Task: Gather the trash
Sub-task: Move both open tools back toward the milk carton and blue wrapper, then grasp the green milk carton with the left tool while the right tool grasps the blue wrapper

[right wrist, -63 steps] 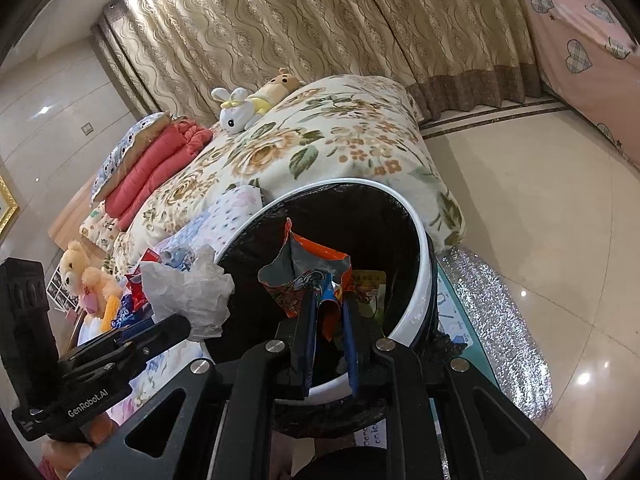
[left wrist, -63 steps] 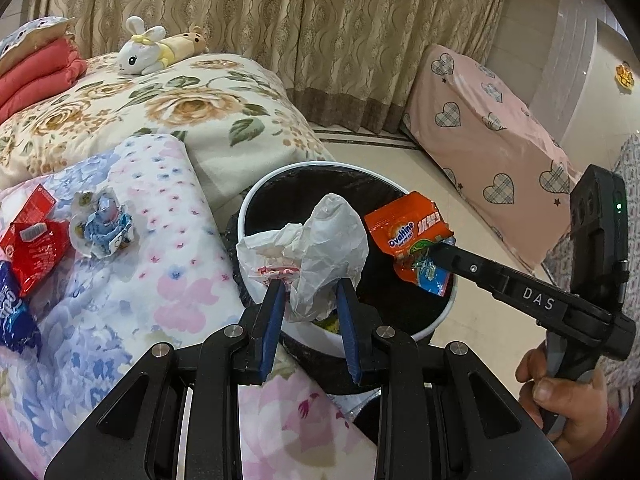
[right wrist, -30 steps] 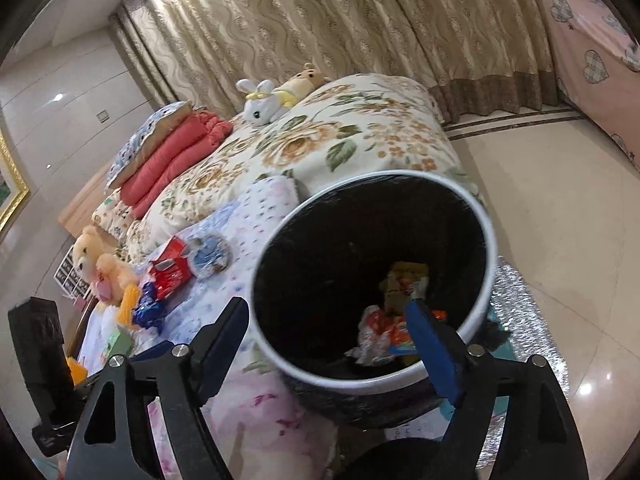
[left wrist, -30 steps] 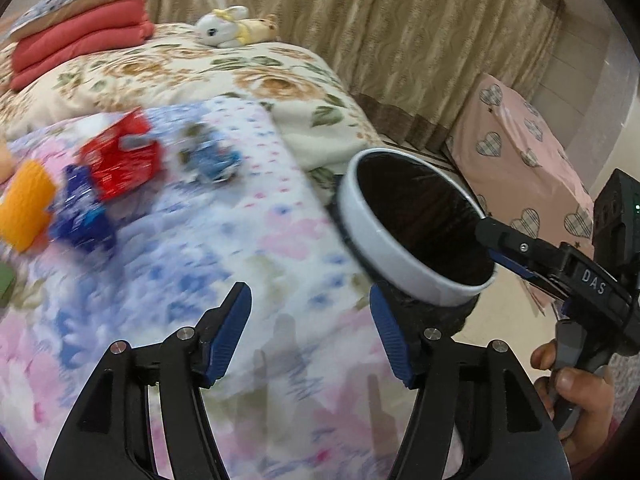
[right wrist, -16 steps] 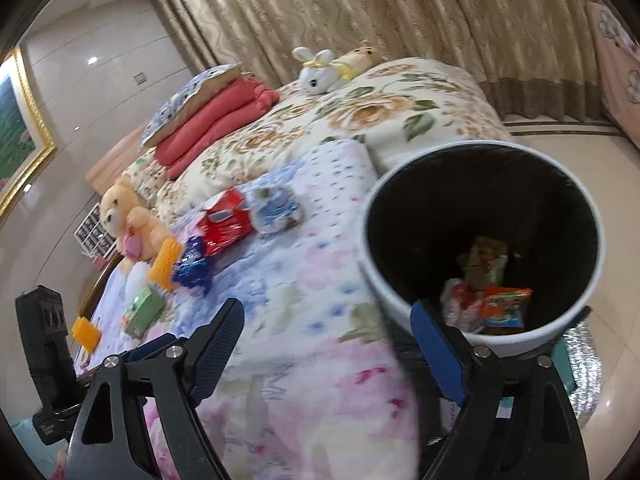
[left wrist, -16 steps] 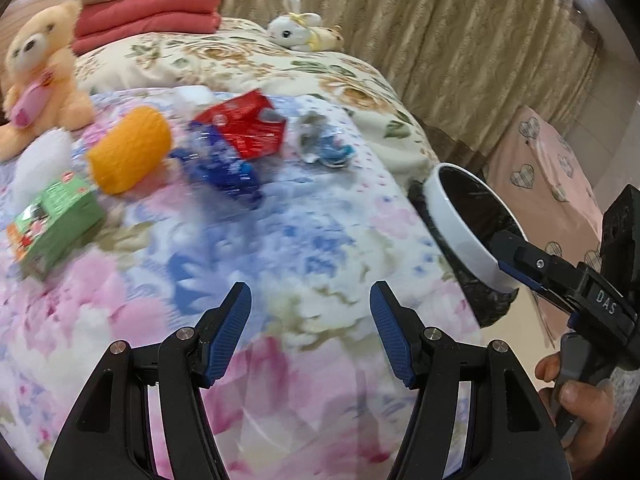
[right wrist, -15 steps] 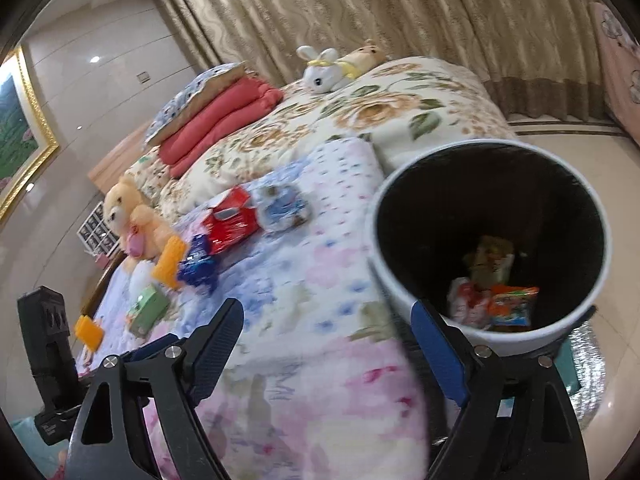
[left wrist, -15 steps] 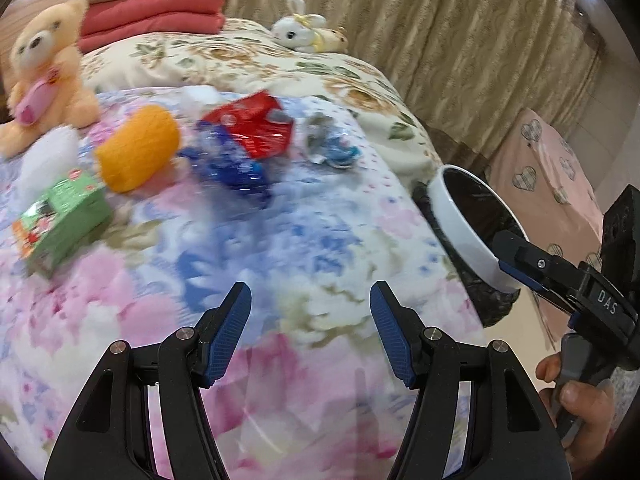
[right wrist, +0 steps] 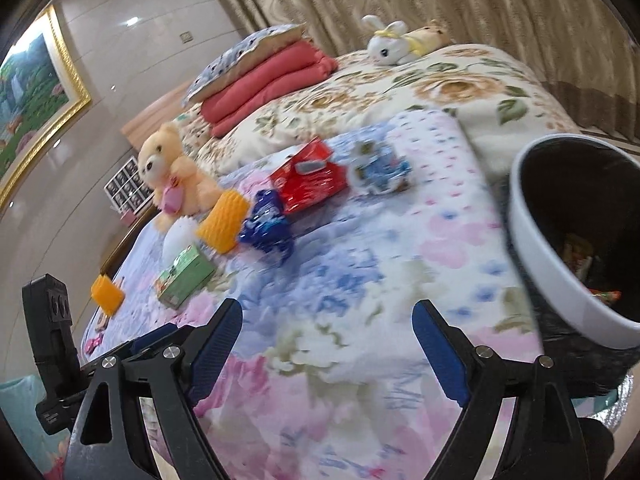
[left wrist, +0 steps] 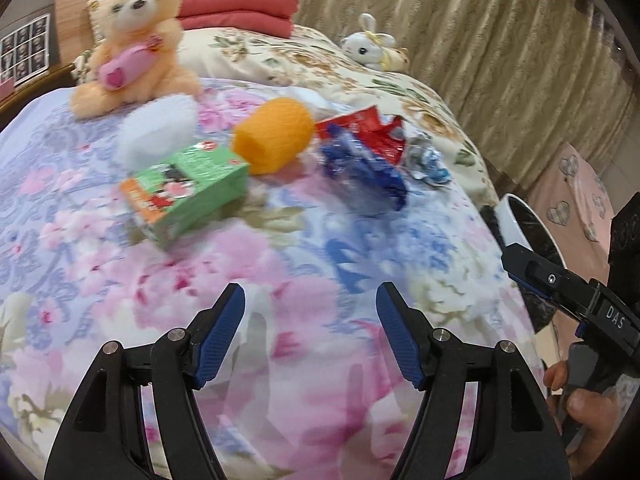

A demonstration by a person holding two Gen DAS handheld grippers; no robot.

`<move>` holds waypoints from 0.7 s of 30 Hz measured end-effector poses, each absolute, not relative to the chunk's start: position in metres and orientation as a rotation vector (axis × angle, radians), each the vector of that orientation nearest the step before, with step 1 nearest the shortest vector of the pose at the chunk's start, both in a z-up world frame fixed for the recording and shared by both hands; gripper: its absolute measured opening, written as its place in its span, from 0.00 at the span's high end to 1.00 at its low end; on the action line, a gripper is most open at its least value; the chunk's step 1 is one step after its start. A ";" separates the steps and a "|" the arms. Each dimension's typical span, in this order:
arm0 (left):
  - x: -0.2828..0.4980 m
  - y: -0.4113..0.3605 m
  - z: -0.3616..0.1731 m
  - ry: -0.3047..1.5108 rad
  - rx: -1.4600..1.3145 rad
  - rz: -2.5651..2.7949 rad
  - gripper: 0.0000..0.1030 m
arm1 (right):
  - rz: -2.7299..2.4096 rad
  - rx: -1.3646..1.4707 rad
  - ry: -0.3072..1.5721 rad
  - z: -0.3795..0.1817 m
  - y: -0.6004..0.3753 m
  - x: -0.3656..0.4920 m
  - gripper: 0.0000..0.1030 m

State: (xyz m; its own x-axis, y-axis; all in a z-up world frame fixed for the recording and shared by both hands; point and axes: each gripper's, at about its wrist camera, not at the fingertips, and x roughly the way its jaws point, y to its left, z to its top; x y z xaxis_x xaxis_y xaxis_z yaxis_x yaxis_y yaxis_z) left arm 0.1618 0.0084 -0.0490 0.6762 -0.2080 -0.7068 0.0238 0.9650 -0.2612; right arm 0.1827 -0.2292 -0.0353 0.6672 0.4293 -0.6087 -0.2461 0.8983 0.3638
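Observation:
Trash lies on the floral bedspread: a green carton point(left wrist: 188, 190) point(right wrist: 185, 276), an orange foam sleeve point(left wrist: 274, 140) point(right wrist: 224, 222), a blue wrapper point(left wrist: 366, 174) point(right wrist: 266, 226), a red wrapper point(left wrist: 366, 132) point(right wrist: 310, 176) and a crumpled blue-white wrapper point(left wrist: 430, 160) point(right wrist: 380, 166). The white bin with a black liner point(right wrist: 560, 264) point(left wrist: 528, 232) stands at the bed's right edge with wrappers inside. My left gripper point(left wrist: 310, 328) is open and empty above the bedspread, short of the trash. My right gripper point(right wrist: 326, 344) is open and empty, left of the bin.
A teddy bear point(left wrist: 132, 44) sits at the back left with a white fluffy item point(left wrist: 158, 134) before it. A toy rabbit point(left wrist: 374, 46) and folded red blankets point(left wrist: 240, 12) lie further back. Another orange foam piece point(right wrist: 106, 294) lies at the bed's left edge.
Both grippers let go of their trash into the bin, opened, and swung left over the bed. The carton, foam sleeve and wrappers have come closer in the left wrist view.

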 end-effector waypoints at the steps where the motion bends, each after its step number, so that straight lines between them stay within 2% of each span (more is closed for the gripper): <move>1: 0.161 0.013 -0.050 0.819 -0.240 -0.121 0.32 | 0.392 0.258 0.751 -0.036 -0.226 0.183 0.14; 9: 0.163 0.041 -0.055 0.816 -0.258 -0.062 0.32 | 0.434 0.228 0.769 -0.041 -0.196 0.197 0.14; 21: 0.187 0.075 -0.056 0.816 -0.211 0.003 0.25 | 0.450 0.215 0.793 -0.048 -0.173 0.222 0.14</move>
State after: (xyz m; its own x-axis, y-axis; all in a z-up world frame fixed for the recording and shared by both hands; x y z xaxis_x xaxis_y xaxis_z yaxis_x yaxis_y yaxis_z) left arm 0.1866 0.0752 -0.0559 0.6865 -0.0781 -0.7230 -0.0842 0.9790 -0.1856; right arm 0.2217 -0.1732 -0.0479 0.6139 0.4665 -0.6368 -0.3082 0.8843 0.3507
